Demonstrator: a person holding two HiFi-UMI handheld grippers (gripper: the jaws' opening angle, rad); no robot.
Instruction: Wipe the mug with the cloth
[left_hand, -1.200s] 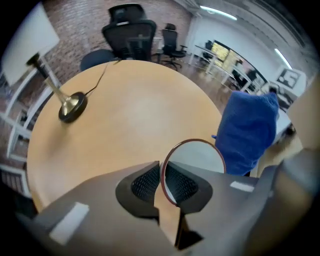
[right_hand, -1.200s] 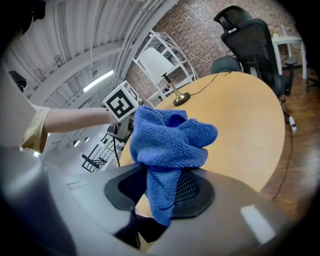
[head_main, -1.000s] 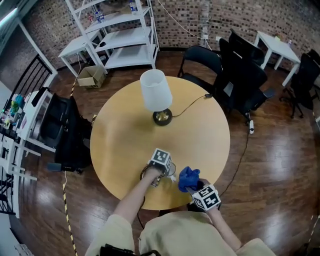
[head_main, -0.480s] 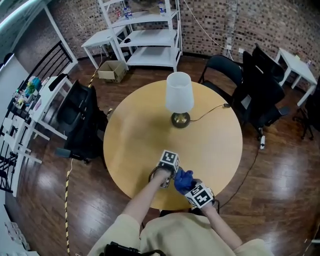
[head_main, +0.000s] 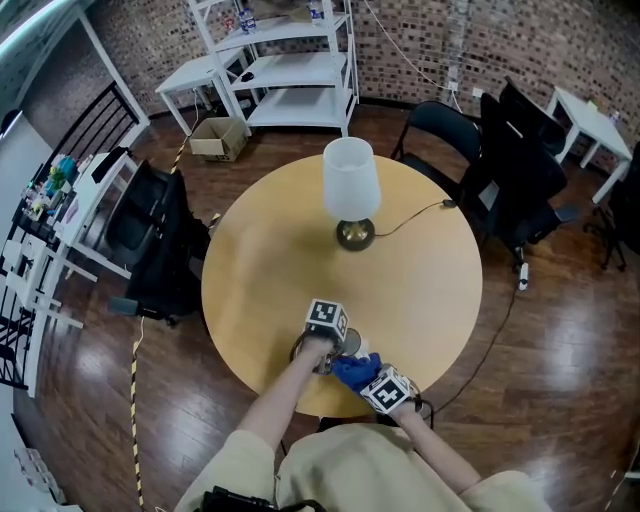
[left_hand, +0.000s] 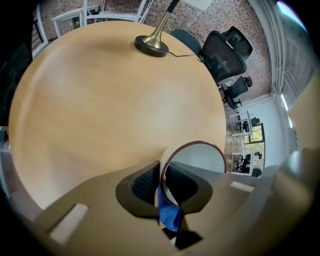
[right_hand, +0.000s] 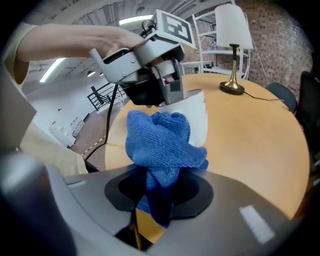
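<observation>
Left gripper (left_hand: 161, 192) jaws are clamped on the white mug (left_hand: 200, 160) rim, at 6 o'clock on the round bench (head_main: 270, 270). Right gripper (right_hand: 159, 197) jaws pinch the blue cloth (right_hand: 160, 140), seemingly against the mug's side. We judge wiping underway, not finished.

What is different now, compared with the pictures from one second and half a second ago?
The right gripper brought the blue cloth leftward, toward the left gripper, up against the mug. Unchanged: the left gripper clamps the mug's rim, the right gripper holds the cloth, the lamp stands on the table.
</observation>
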